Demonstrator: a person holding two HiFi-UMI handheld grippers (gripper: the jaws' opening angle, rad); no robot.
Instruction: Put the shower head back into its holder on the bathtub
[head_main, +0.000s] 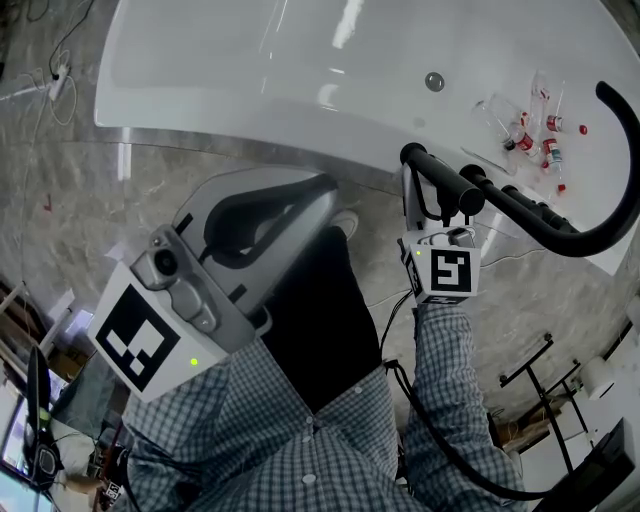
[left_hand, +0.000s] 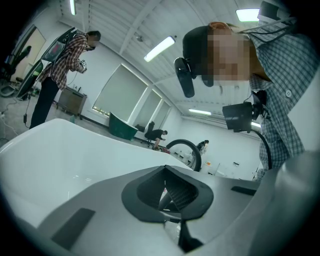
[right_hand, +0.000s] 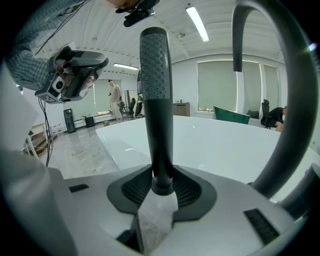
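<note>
The right claw (right_hand: 159, 189) was clamped on the shower head (right_hand: 156, 100) by its handle, holding it at the bathtub (head_main: 200, 95) rim, while the left claw (left_hand: 172, 200) sat closed and empty. The stiff hose (head_main: 625, 170) could twist the handle in that grip, spoiling its line-up with the holder.

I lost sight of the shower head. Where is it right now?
In the head view the shower head sits right of centre, clamped in the right tool at the bathtub's near edge. Its black hose curves off to the right.
</note>
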